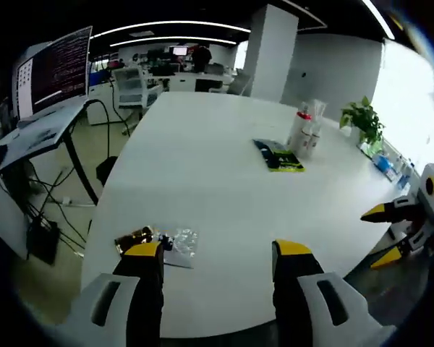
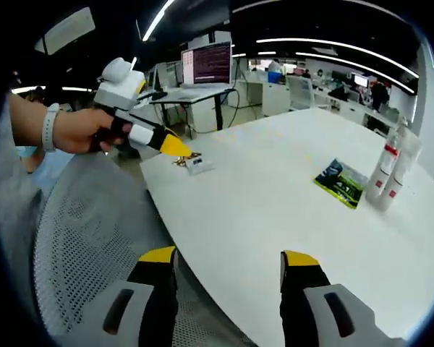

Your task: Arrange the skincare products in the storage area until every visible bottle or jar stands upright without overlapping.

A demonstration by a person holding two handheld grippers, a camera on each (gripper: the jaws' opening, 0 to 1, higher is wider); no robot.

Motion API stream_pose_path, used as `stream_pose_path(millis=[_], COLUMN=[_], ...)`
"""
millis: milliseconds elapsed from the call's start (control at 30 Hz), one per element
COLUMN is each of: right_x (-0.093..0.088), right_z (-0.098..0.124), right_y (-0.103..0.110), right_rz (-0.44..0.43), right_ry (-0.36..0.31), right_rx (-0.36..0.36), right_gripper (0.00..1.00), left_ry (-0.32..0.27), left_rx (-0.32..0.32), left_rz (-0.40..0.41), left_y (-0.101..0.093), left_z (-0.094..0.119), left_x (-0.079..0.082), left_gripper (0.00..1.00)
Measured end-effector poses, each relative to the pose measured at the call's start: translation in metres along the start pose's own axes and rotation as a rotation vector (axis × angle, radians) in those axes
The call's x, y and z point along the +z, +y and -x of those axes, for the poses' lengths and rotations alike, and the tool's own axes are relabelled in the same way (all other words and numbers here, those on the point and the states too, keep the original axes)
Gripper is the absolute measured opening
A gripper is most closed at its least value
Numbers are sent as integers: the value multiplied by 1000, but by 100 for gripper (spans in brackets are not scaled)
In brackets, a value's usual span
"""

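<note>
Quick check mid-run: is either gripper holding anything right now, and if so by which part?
Nothing is held. The left gripper and right gripper both have open, empty jaws over the white table; the white bottles with red bands stand untouched.

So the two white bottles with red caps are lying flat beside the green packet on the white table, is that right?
Not quite: the left gripper view shows the white bottles standing upright, not lying flat. They are indeed beside the green packet on the white table.

White table [image 1: 202,188], red-capped white bottles [image 1: 304,134], green-and-black packet [image 1: 281,156], yellow-tipped tools.
</note>
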State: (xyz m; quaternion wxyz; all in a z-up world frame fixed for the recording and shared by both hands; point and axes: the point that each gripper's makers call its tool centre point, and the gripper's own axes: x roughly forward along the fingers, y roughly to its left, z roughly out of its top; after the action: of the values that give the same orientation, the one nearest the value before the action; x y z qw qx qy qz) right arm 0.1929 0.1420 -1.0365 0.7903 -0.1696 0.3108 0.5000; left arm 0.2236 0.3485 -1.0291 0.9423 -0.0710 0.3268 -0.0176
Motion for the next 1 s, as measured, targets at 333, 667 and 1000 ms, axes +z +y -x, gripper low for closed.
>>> stream_pose_path(millis=[333, 667, 1000], right_x=[-16, -19, -26], right_z=[-9, -17, -20], right_y=[0, 8, 4], right_rz=[131, 172, 188], right_ry=[94, 112, 151], right_rx=[-30, -13, -38], right_gripper=[54, 53, 53], left_ry=[126, 208, 146], left_rx=[61, 62, 42], left_rz=[-111, -169, -128], left_y=[25, 85, 122], left_z=[-12, -23, -15], left_x=[-20, -34, -35], left_gripper=[60, 69, 70])
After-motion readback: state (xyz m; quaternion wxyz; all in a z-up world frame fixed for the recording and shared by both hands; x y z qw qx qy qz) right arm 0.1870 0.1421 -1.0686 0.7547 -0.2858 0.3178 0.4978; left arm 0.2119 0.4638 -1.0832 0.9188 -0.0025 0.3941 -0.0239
